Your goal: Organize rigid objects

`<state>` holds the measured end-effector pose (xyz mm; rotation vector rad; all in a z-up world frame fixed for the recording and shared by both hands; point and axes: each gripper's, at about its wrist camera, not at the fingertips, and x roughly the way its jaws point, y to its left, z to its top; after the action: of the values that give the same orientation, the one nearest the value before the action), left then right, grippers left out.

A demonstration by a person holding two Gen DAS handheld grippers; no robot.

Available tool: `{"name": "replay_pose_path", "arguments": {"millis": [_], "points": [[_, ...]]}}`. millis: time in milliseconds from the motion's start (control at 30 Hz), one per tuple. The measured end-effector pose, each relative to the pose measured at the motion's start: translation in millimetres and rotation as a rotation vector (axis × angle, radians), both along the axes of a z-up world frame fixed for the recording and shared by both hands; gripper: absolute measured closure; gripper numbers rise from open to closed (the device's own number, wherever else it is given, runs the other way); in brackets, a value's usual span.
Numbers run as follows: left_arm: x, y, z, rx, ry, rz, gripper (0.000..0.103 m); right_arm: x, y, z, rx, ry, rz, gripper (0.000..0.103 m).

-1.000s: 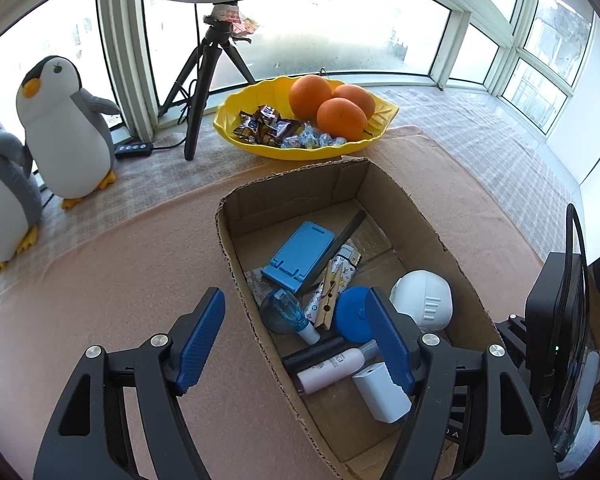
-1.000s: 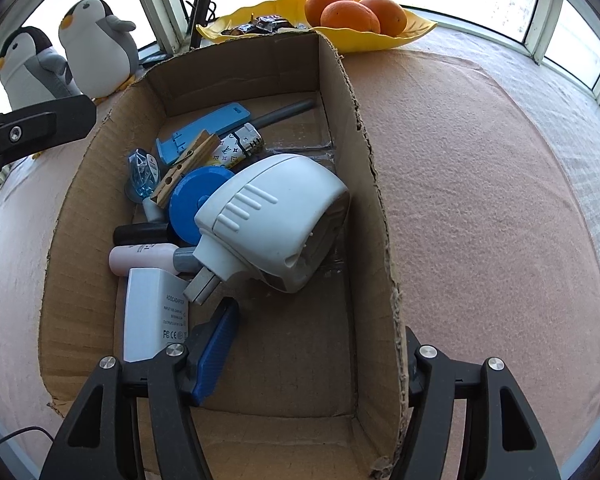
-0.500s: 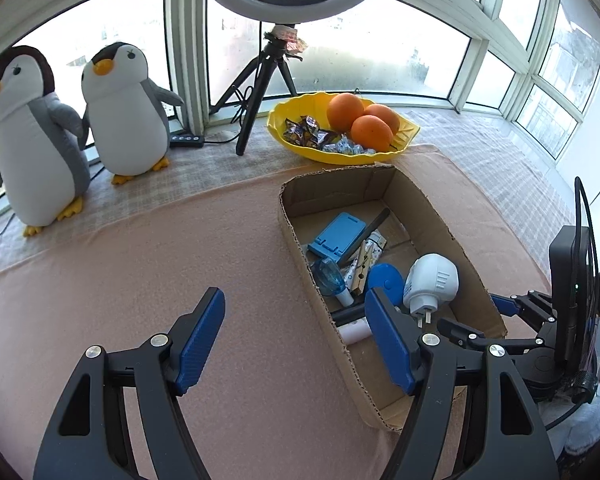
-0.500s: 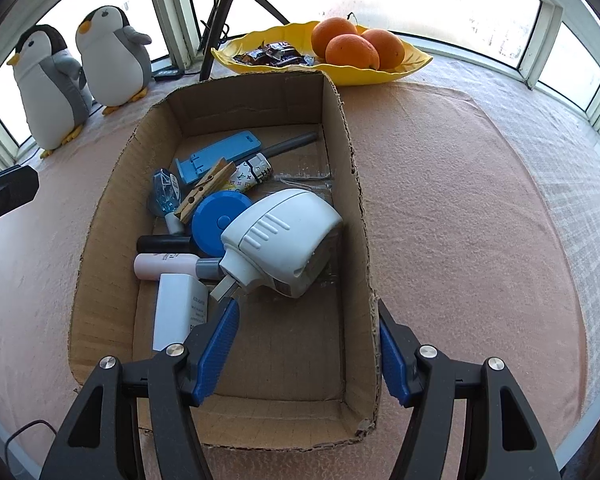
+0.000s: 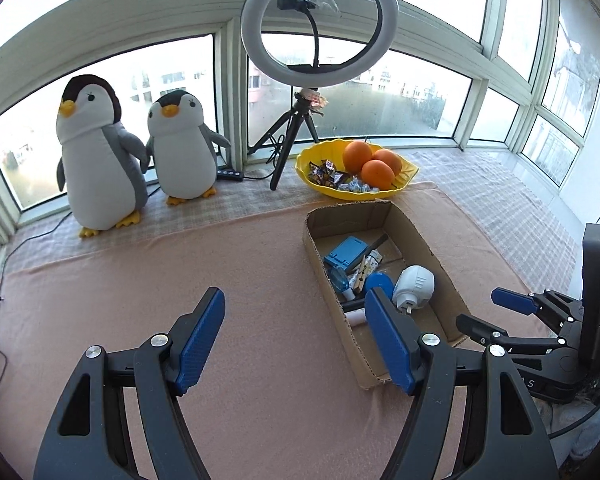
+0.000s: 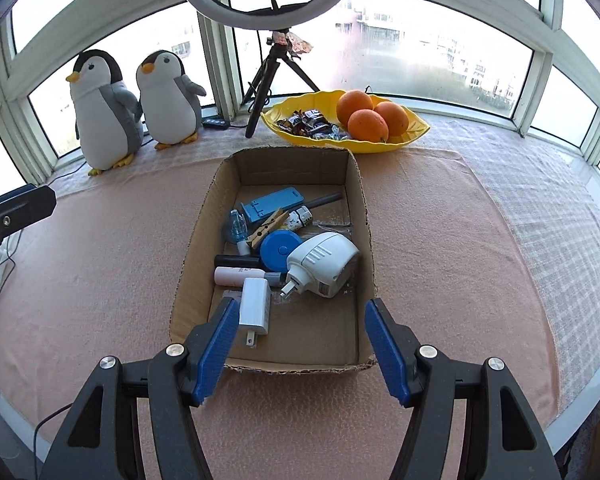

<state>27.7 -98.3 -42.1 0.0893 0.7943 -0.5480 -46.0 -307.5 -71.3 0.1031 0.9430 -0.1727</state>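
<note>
Bay-window worktop (image 6: 439,248) under a pink cloth, with two toy penguins (image 5: 140,152) and a fruit bowl (image 6: 343,124) at the back. The cardboard box (image 6: 363,216) holds the task's rigid items: white plug-in device (image 6: 323,264), charger (image 6: 255,306), blue disc (image 6: 278,249). I hold my left claw (image 5: 296,344) and right claw (image 6: 296,352) apart and empty above the cloth, so the box stays fully visible, I judge.
</note>
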Motion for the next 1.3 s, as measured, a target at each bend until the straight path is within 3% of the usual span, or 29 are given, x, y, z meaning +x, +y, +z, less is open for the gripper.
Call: {"name": "replay_pose_path", "arguments": {"millis": [267, 467, 800, 1300], "points": [[-23, 28, 19, -0.003, -0.046, 0.056, 0.030, -20, 37, 44, 0.008, -0.115, 0.055, 0.037], [-38, 34, 25, -0.004, -0.080, 0.031, 0.030, -33, 46, 61, -0.006, -0.155, 0.028, 0.036], [-51, 20, 21, 0.011, -0.077, -0.048, 0.030, -42, 40, 60, -0.014, -0.150, -0.051, 0.029], [-55, 10, 22, 0.024, -0.085, -0.079, 0.030, -42, 32, 57, -0.009, -0.146, -0.079, 0.028]]}}
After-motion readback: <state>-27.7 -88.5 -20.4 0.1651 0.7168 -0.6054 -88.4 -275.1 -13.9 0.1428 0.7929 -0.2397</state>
